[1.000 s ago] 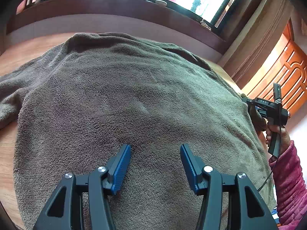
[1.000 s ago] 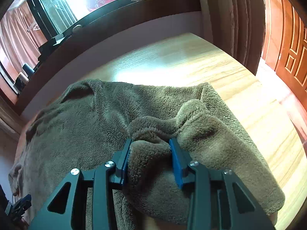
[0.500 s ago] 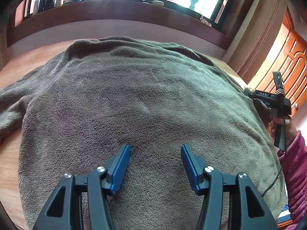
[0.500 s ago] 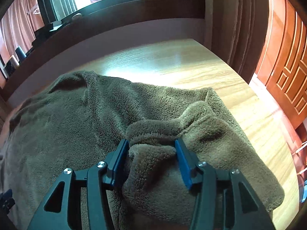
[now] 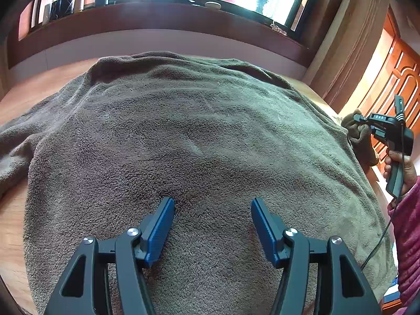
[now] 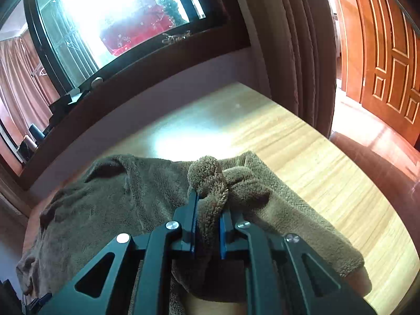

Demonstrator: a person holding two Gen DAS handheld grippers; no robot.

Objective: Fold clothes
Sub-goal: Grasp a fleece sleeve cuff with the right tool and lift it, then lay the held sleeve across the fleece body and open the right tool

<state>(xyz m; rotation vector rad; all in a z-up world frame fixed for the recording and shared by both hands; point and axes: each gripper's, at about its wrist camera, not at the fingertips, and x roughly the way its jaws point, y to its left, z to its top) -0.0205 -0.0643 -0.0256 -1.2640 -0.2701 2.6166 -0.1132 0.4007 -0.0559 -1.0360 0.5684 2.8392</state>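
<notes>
Fleece garment (image 5: 199, 136), brown-olive, lies spread over the wooden table (image 6: 309, 141), covering most of it from near edge to far, a sleeve-like piece trailing off at left. Folding looks barely begun: the body is one flat layer, no crease or doubled panel visible.

Right gripper (image 6: 207, 210) is clenched on a bunched tuft at the garment's right edge, raised slightly off the table; from the left wrist view it sits at far right, a hand around its handle. Left gripper (image 5: 212, 210) hangs spread wide above the near middle of the fabric, holding nothing.

Left to do, by my reading: carry the pinched edge across, then every further fold.

Hard to tell: which part is pinched, sleeve or side hem. The neckline at the far edge is only a dim hump. Near hem is cut off by the gripper bodies. Whether the left fingertips touch the pile is unclear.
</notes>
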